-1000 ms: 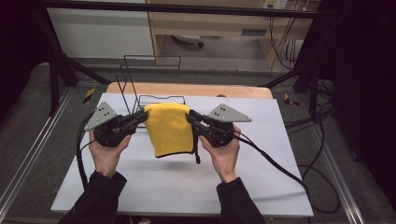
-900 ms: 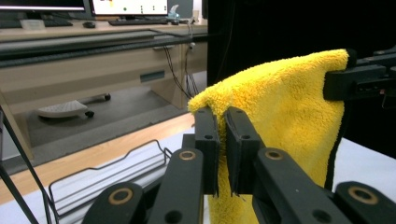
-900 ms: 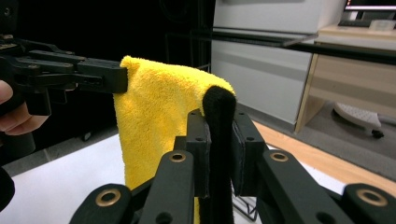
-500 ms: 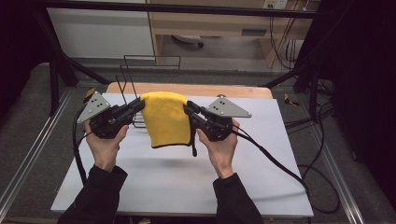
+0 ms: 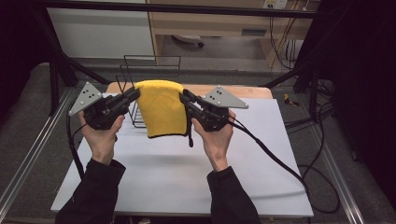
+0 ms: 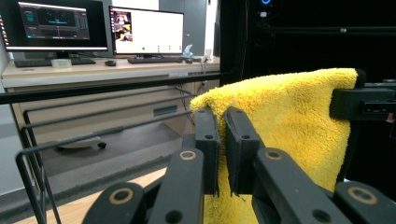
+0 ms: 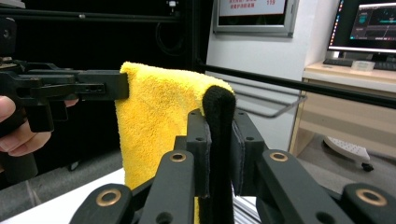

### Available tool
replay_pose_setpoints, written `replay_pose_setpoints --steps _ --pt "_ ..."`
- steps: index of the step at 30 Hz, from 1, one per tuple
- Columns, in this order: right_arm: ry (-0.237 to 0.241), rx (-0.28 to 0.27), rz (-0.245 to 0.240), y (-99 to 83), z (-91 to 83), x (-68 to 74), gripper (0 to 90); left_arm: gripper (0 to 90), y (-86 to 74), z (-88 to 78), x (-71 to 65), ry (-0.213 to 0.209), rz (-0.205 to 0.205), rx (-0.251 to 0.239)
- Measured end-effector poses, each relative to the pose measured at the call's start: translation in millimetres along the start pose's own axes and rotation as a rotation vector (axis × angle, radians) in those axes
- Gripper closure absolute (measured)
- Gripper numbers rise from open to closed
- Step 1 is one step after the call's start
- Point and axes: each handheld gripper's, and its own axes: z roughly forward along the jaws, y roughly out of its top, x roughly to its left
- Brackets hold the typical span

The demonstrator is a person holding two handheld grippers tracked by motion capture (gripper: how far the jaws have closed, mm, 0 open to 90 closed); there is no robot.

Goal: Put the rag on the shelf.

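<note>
You've lifted the yellow towel (image 5: pixel 161 109) higher; both grippers' fingers (image 6: pixel 208 135) stay clamped on its top corners, spreading it for the wire rack (image 5: pixel 135 88) behind.

From my high view the yellow towel (image 5: pixel 162 108) covers the middle of the wire rack (image 5: pixel 140 84), so I can't tell how it sits vs the bars. Towel's lower end is cut off by the bottom edge in both gripper views. Monitor (image 6: pixel 146 31) text is too small to read.
</note>
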Motion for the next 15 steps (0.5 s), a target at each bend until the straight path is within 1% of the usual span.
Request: replay_pose_setpoints --steps 6,7,10,15 --pt "-0.004 -0.02 -0.006 12.1 7.4 0.5 80.4 84.0 12.1 1.5 6.5 0.011 -0.003 -0.026" --pt "-0.004 -0.024 -0.007 14.3 8.6 0.5 80.4 84.1 14.3 1.5 7.6 0.014 0.002 -0.028" --pt "-0.008 -0.037 -0.012 20.9 11.5 -0.1 80.4 84.1 20.3 1.8 9.8 0.016 0.0 -0.048" --pt "-0.011 -0.057 -0.014 33.0 16.0 0.3 80.5 84.2 31.5 2.6 13.7 0.022 0.007 -0.066"
